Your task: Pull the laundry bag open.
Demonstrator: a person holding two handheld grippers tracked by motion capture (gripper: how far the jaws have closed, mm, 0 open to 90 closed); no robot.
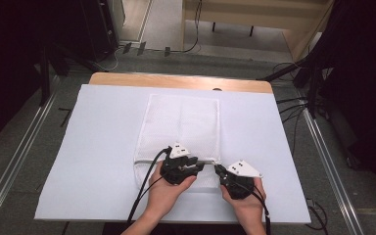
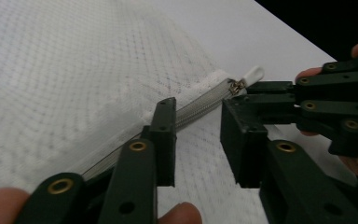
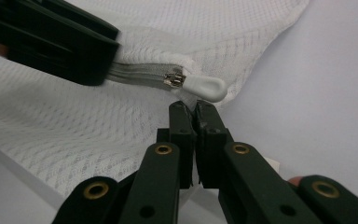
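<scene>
**A:** Start nearest the person. What did the right claw (image 3: 195, 109) have?

**B:** Its two black jaws were pressed together, tips nearly touching. They pinched the edge of the white mesh zip-up laundry bag (image 1: 183, 125), just under the white teardrop-shaped plastic zipper pull (image 3: 206, 87). The pull itself lay free, just beyond the jaw tips, not between them.

**A:** And the left claw (image 2: 198, 128)?

**B:** In its own view the jaws stood partly apart, with a clear gap. The grey zipper strip (image 2: 200, 105) ran over the tip of one jaw and on across the gap. I couldn't tell whether either pad pressed on it. Nothing was clamped that I could see.

**A:** Where was the bag relative to both claws?

**B:** Its zipped edge lay directly under and between them. In the high view the left claw sat over that edge and the right claw just beside it, at the bag's near corner. The rest of the bag stretched away beyond the claws, flat on the large white sheet covering the table (image 1: 103, 147).

**A:** How close were the two claws to each other?

**B:** Very near. In the left gripper view the right claw's closed jaws came in from the side and sat right next to the small metal zipper slider (image 2: 237, 86), just beyond the left jaws.

**A:** Anything farther out?

**B:** Beyond the bag's far end, the bare light wooden edge of the table (image 1: 176, 80), then grey floor (image 1: 24, 137).
</scene>
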